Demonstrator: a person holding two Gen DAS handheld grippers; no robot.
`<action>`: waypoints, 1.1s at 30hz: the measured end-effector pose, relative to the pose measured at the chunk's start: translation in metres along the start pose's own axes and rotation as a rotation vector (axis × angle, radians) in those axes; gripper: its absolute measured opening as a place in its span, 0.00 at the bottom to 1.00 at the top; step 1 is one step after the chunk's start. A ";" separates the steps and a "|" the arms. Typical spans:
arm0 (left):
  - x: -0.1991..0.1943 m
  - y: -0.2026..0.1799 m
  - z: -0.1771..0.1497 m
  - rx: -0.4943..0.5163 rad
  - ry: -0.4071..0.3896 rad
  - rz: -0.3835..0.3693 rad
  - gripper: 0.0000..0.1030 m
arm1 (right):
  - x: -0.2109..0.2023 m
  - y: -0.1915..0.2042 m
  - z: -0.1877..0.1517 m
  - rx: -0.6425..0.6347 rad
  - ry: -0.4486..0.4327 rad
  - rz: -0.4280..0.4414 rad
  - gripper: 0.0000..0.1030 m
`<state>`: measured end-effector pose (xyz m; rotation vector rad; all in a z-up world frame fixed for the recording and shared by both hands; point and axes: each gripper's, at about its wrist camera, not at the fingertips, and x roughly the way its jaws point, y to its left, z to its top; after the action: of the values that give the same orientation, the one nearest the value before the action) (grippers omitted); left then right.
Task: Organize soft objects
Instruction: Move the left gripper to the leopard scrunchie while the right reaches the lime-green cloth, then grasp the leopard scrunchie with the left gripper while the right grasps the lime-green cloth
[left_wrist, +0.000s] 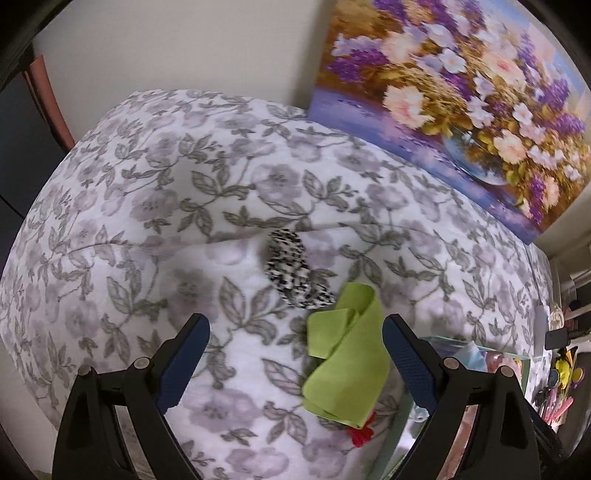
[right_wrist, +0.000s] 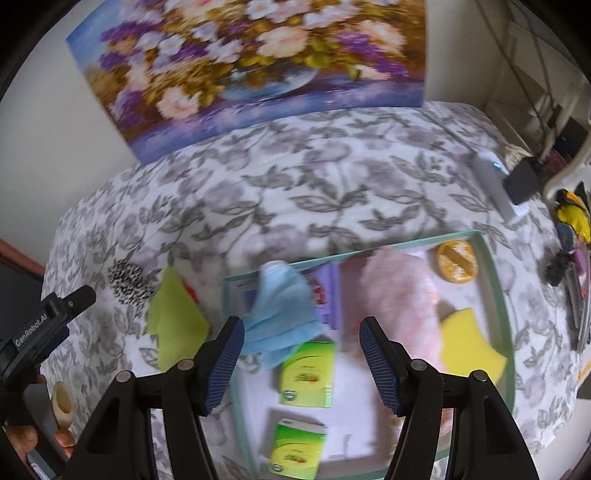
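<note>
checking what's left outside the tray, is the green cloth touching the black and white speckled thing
Touching. The left wrist view shows the green cloth with its upper corner against the lower edge of the speckled item, no bedspread between them.

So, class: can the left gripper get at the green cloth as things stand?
Probably yes: the left gripper is open, the green cloth lies between its fingers on the bedspread, nothing covering it.

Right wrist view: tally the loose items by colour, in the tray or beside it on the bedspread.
Green: 3, cloth, two packets
Yellow: 2, sponge, round scrubber
Blue: 1, cloth
Pink: 1, fluffy cloth
Black-and-white: 1, speckled piece
Total: 8
</note>
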<state>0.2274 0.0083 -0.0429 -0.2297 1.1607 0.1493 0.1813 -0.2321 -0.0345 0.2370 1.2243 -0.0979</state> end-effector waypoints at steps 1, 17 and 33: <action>0.000 0.004 0.001 -0.005 0.000 0.002 0.92 | 0.001 0.004 0.000 -0.005 0.002 0.001 0.67; 0.004 0.066 0.016 -0.097 0.007 0.023 0.92 | 0.030 0.063 -0.005 -0.086 0.046 0.037 0.67; 0.041 0.064 0.019 -0.102 0.076 -0.008 0.92 | 0.068 0.117 -0.013 -0.175 0.061 0.115 0.67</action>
<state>0.2458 0.0749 -0.0796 -0.3328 1.2285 0.1945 0.2159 -0.1118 -0.0878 0.1580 1.2690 0.1164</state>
